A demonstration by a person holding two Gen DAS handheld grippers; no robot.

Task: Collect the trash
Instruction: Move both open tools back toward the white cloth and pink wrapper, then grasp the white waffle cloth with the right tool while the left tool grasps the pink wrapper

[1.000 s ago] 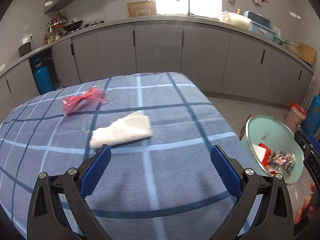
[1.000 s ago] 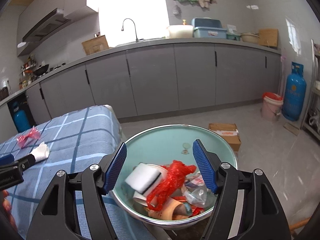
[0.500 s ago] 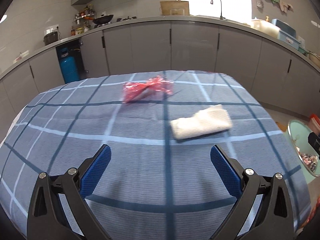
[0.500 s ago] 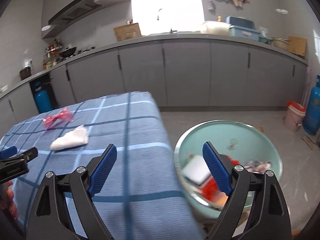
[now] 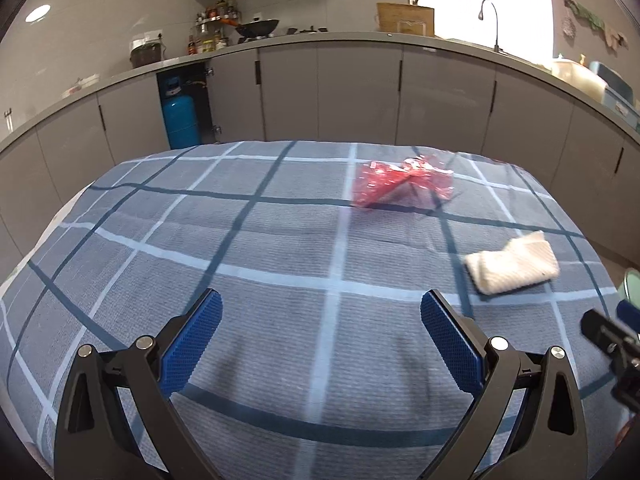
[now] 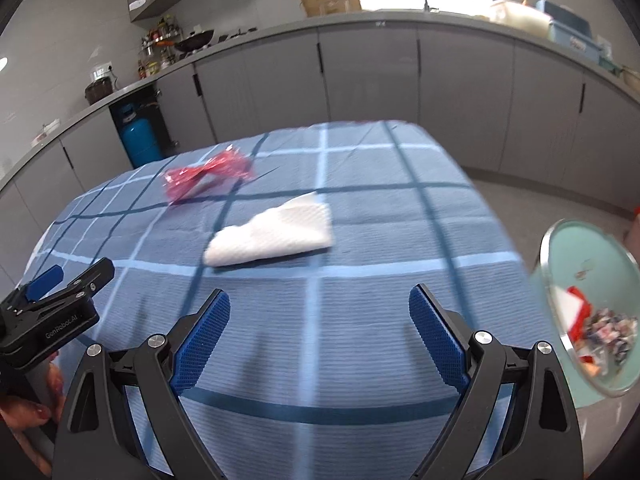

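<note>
On the table [image 6: 360, 360], which is covered with a blue checked cloth, two pieces of trash are seen. From the right wrist view, a white tissue [image 6: 276, 236] is found at about 11 o'clock, beyond the open fingers, and a red wrapper [image 6: 208, 176] is found farther away at about 10 o'clock, near the tissue but apart from it. A green bowl [image 6: 560, 252] with trash inside is seen at 3 o'clock, past the edge of the table and lower than it. The right gripper [image 6: 319, 320] is held over the cloth with its jaws wide apart, and nothing is gripped between them. The left gripper [image 6: 60, 304] is seen at 9 o'clock in this view, with a hand [image 6: 28, 404] under it.

From the left wrist view, the left gripper [image 5: 321, 322] is also opened wide and nothing is held in it. The tissue [image 5: 512, 268] is seen at 2 o'clock and the wrapper [image 5: 404, 184] at 1 o'clock. A part of the right gripper [image 5: 612, 340] is seen at 3 o'clock.
</note>
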